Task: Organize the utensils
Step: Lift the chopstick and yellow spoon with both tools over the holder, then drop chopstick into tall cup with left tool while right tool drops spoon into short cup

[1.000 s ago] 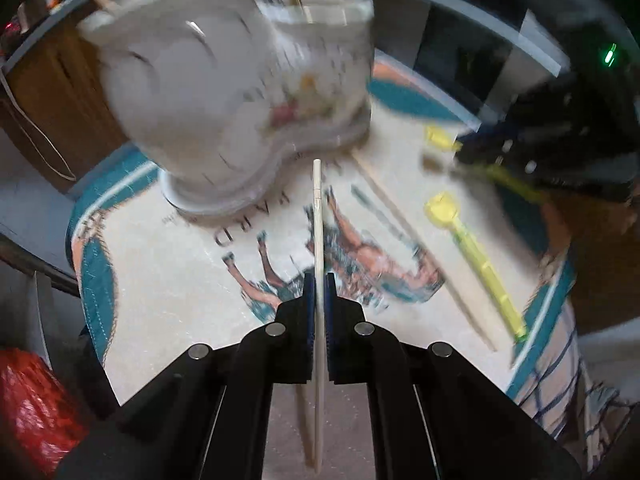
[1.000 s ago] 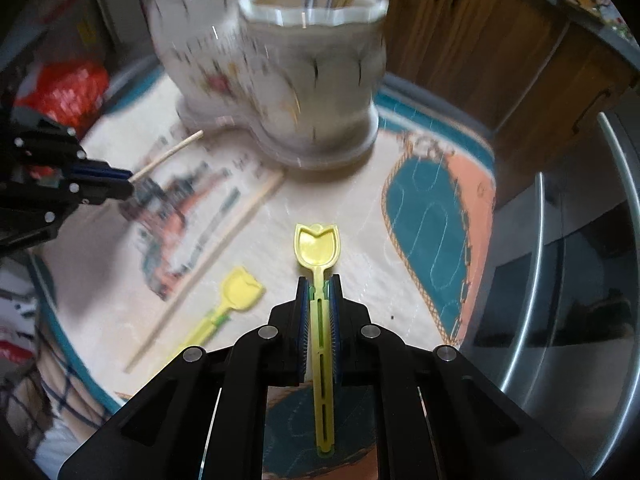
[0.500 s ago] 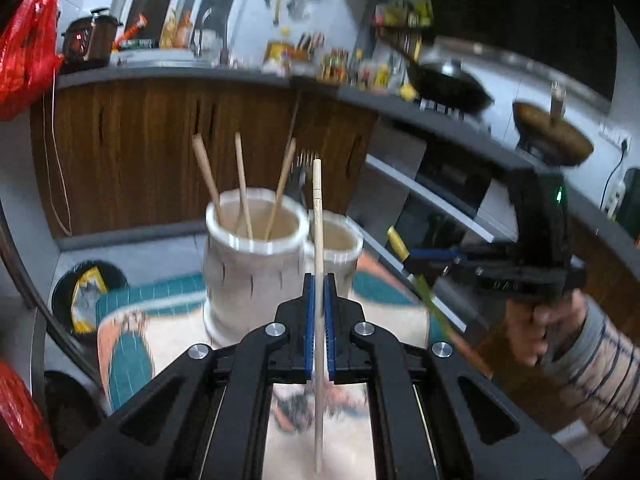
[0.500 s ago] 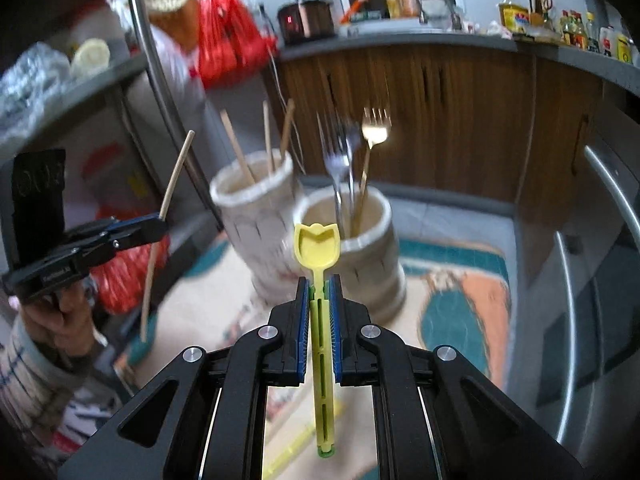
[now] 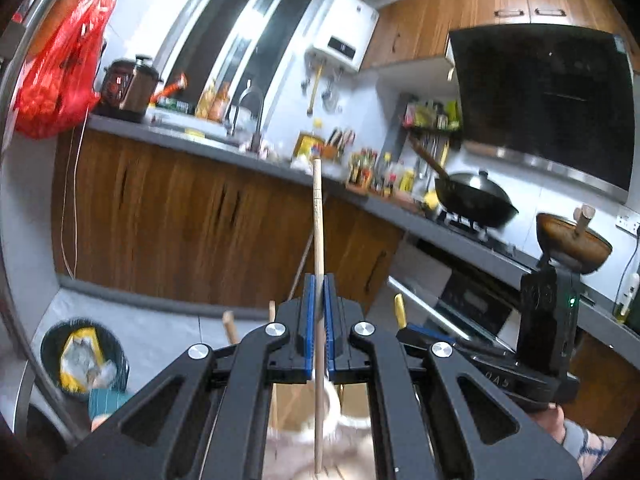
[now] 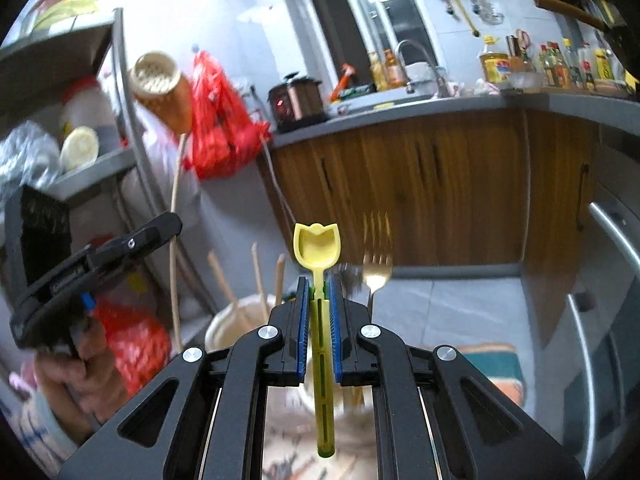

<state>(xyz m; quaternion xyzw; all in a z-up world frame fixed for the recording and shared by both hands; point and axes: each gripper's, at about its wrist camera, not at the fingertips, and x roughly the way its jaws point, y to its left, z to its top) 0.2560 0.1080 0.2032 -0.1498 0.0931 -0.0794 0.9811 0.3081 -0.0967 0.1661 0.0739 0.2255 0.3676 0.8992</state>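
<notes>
Comparing with a second ago, I see that both grippers have tilted up from the printed mat to nearly upright, so the cameras now look at the kitchen cabinets (image 5: 180,216) instead of down at the table. For the task I judge this means each utensil is turned vertical and is ready to go down into a holder. My left gripper (image 5: 319,320) has its jaws pressed together on a wooden chopstick (image 5: 318,216); its long axis runs straight up and down between the blue pads, with one end pointing up toward the counter and the other end pointing down over the white ceramic holder (image 5: 334,412), which sits directly below. I cannot tell if the lower tip is already inside the rim. My right gripper (image 6: 319,320) pinches the yellow plastic spoon (image 6: 317,246) by the handle; the tulip-shaped bowl points up and the handle end points down, the long axis vertical. Below and behind it stands the holder's second cup with a gold fork (image 6: 376,270), and beside it the cup with chopsticks (image 6: 260,280). The spoon hangs above these, not yet inserted.
</notes>
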